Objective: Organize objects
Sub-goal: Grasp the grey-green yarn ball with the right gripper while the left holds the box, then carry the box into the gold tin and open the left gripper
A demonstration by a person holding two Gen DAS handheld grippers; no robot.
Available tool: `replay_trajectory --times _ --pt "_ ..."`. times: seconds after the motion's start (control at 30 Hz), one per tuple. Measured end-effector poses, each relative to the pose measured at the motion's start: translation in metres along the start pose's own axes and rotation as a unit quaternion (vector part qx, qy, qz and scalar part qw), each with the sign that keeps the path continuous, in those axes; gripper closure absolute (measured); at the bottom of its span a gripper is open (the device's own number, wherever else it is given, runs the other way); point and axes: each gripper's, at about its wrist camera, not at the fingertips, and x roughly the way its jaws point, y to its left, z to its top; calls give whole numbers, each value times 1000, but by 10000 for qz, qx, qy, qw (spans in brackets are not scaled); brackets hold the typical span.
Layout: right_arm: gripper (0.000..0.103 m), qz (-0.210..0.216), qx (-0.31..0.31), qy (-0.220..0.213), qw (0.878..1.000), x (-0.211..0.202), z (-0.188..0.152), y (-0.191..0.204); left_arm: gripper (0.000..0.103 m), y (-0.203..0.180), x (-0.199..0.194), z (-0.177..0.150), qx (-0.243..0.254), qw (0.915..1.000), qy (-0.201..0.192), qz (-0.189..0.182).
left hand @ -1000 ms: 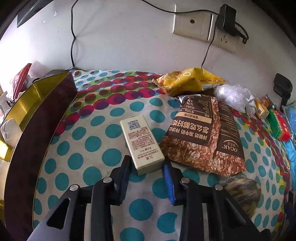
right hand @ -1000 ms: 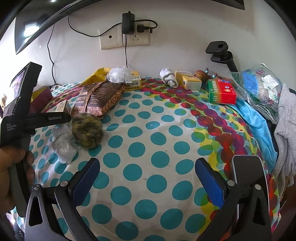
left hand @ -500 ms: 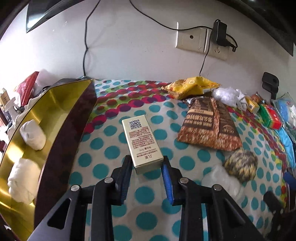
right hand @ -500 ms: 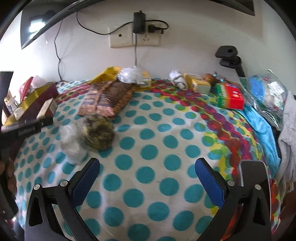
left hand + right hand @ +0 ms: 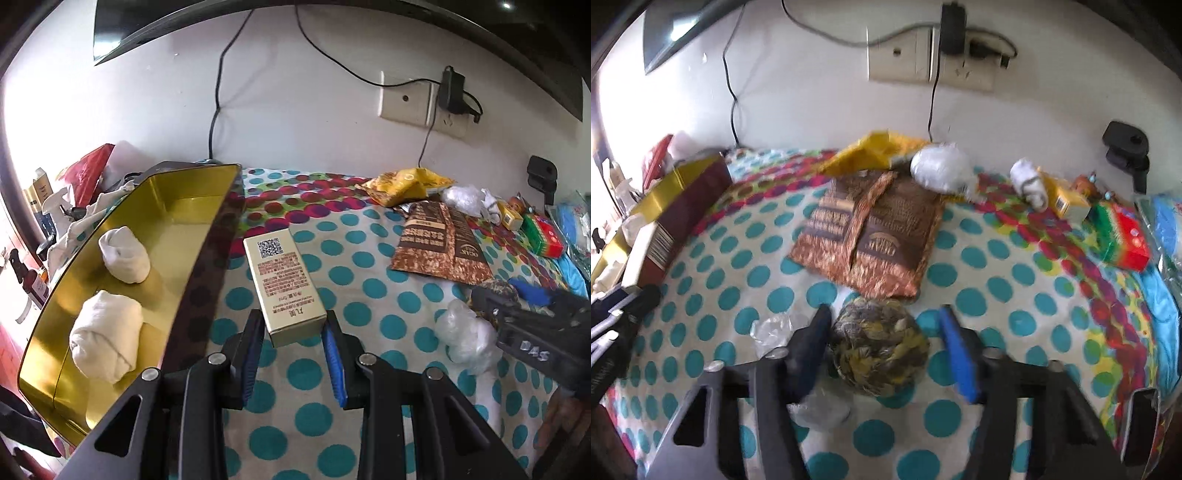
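We see bright daylight from the left edge in both views, washing out the wall (image 5: 155,92) there. Left wrist view is sharp; the gold tray (image 5: 184,206) glares. Right wrist view is motion-blurred all over. Fisheye bends both edges, corners go black. Soft shadows under the fingers.

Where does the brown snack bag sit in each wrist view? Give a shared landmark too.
Left wrist: brown snack bag lies right of centre, beyond the held cream box.
Right wrist: at centre, just beyond the yarn-like ball.
Shared landmark: yellow packet behind it.
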Motion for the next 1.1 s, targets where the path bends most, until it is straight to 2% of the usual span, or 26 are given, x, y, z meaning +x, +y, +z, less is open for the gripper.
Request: replay_trajectory --times 0.03,0.27,0.57,0.7,0.83,0.97,1.1 --pt "54 89 58 19 9999 2 -1 0 71 2 0 0 -22 10000 -2 -15" --pt "53 12 -54 -3 10000 11 -1 7 71 7 2 -3 -113 9999 -10 -81" --pt "53 139 28 98 9999 18 2 3 71 3 -1 -4 -106 9999 -32 28" --pt "54 213 184 0 9996 13 1 -4 71 0 -11 -2 -77 9999 -115 75" --pt "54 187 499 -272 9982 -2 -5 -24 71 0 -23 4 -7 9996 -240 178" --pt "54 208 719 -310 9967 -6 -9 -35 71 9 -28 12 -128 9991 -263 302" --pt "54 246 806 -322 9959 -6 -10 -39 71 33 -33 28 -383 9971 -378 544"
